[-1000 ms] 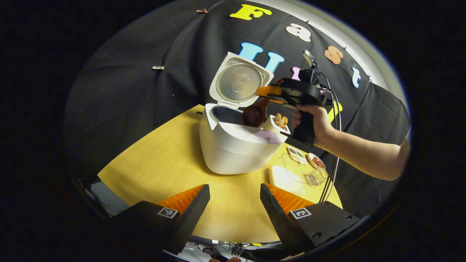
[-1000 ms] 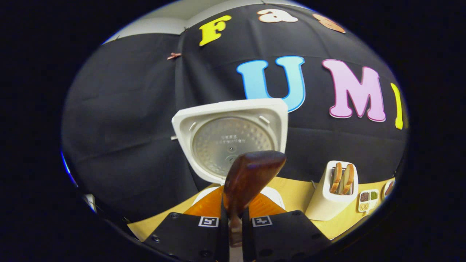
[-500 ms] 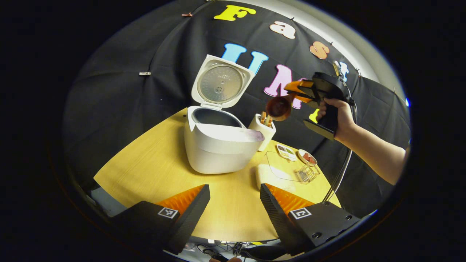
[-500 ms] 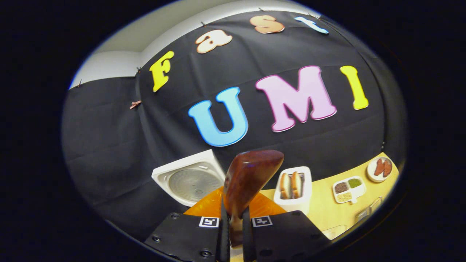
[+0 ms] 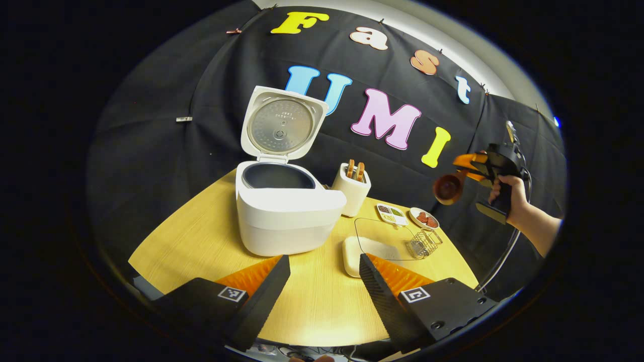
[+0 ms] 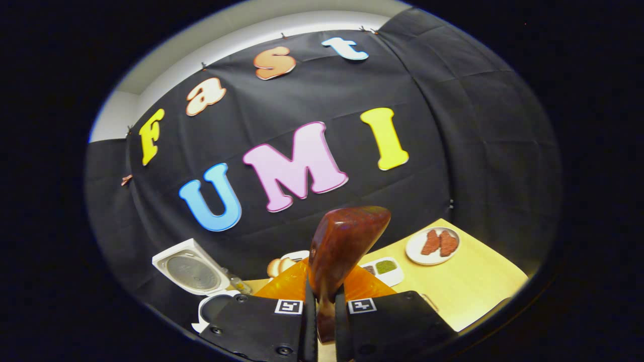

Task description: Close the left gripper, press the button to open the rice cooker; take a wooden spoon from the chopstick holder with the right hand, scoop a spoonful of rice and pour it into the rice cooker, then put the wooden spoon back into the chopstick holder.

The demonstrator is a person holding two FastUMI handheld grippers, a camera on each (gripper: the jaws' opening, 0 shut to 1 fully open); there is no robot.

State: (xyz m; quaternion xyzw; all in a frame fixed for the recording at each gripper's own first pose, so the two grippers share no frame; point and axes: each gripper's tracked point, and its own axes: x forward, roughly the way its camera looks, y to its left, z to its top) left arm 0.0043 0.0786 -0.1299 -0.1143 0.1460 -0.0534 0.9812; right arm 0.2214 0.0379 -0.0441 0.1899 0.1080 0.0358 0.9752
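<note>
The white rice cooker [image 5: 282,216] stands on the yellow table with its lid [image 5: 282,123] raised and its dark pot bare. To its right is the white chopstick holder [image 5: 352,190] with wooden utensils in it. My left gripper [image 5: 322,281] hangs open above the table's near edge, holding nothing. Far right, a hand holds my right gripper [image 5: 462,167] in the air, right of the holder, shut on the wooden spoon [image 5: 448,188]. In the right gripper view the spoon [image 6: 347,244] sticks up from that gripper [image 6: 324,311]; the cooker lid [image 6: 193,271] and holder [image 6: 284,262] lie low at left.
Right of the cooker lie a white dish [image 5: 359,249] under a clear box, a small wire basket [image 5: 422,245], a seasoning tray [image 5: 392,213] and a plate of red pieces [image 5: 423,218]. The plate [image 6: 432,245] and tray [image 6: 385,268] sit near the table's far right corner.
My right gripper has carried the spoon from over the cooker's rim to the right, past the chopstick holder, and out beyond the table's right side. The left gripper stayed open and drew back slightly.
</note>
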